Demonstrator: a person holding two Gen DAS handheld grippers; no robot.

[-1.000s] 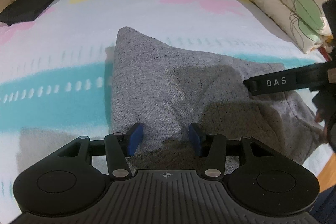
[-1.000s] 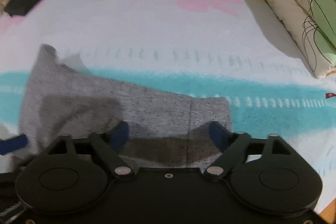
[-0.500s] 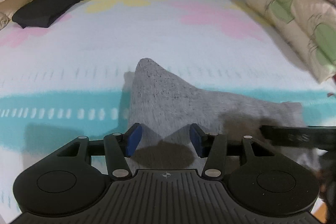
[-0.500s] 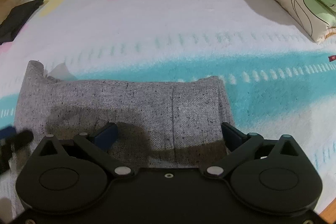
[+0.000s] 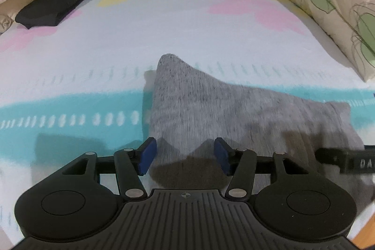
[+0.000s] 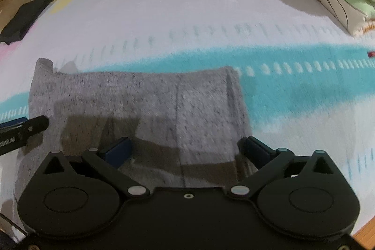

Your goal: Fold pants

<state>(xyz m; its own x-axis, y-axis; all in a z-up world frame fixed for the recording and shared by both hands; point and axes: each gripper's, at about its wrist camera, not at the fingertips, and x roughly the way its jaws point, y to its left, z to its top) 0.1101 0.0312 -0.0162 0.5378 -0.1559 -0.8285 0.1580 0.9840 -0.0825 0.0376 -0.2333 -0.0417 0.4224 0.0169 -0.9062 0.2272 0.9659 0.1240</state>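
While the folded grey pants (image 5: 234, 114) lie mid-frame on the flowered bedspread (image 5: 164, 39), the left gripper (image 5: 185, 156) and right gripper (image 6: 185, 151) hover with jaws opening, empty, a black folded garment (image 5: 56, 5) upper left, pillows (image 5: 332, 4) upper right.
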